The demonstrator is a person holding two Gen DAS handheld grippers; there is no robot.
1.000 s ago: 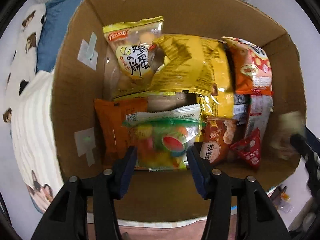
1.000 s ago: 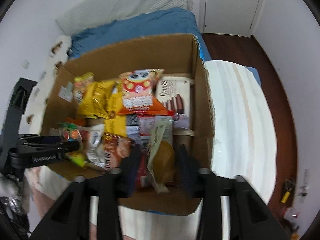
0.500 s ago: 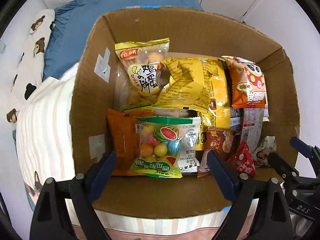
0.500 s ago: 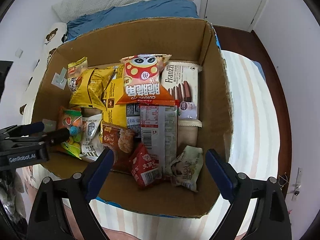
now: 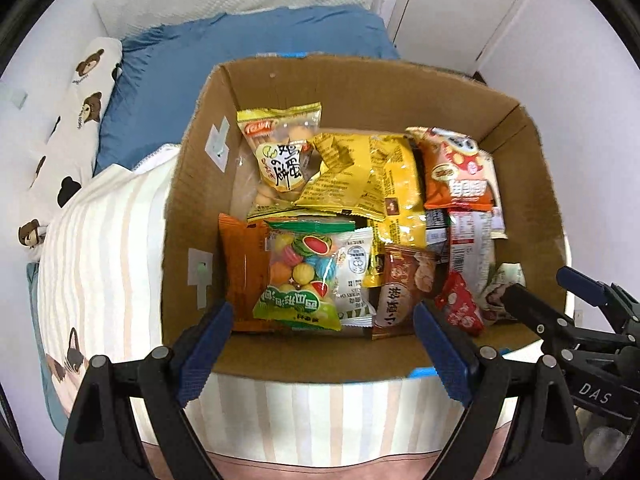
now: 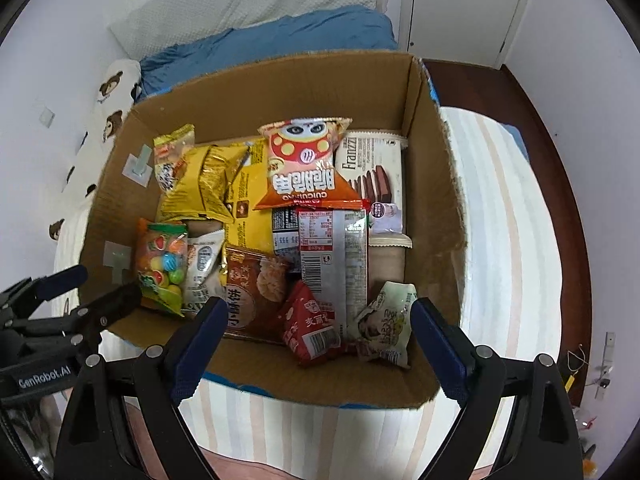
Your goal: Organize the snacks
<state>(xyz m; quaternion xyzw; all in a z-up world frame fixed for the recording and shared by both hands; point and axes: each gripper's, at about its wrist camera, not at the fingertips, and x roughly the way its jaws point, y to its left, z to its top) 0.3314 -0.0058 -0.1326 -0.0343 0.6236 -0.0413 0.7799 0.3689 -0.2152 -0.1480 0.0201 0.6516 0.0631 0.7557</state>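
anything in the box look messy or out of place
Mostly tidy rows, but in the cardboard box the small red packet and pale green packet lie tilted at the near edge, loose from the rows. Nothing looks spilled or torn.

Snack packets [image 5: 360,216] crowd the box [image 5: 320,356]; its open top is unobstructed.

Left gripper [image 5: 322,340] stands wide, empty, above the cardboard box [image 5: 192,208] near wall. Fruit-candy bag [image 5: 298,280] lies on an orange packet [image 5: 242,272]. Right gripper [image 5: 556,294] enters at the right edge. Box rests on a striped bed [image 5: 100,248].
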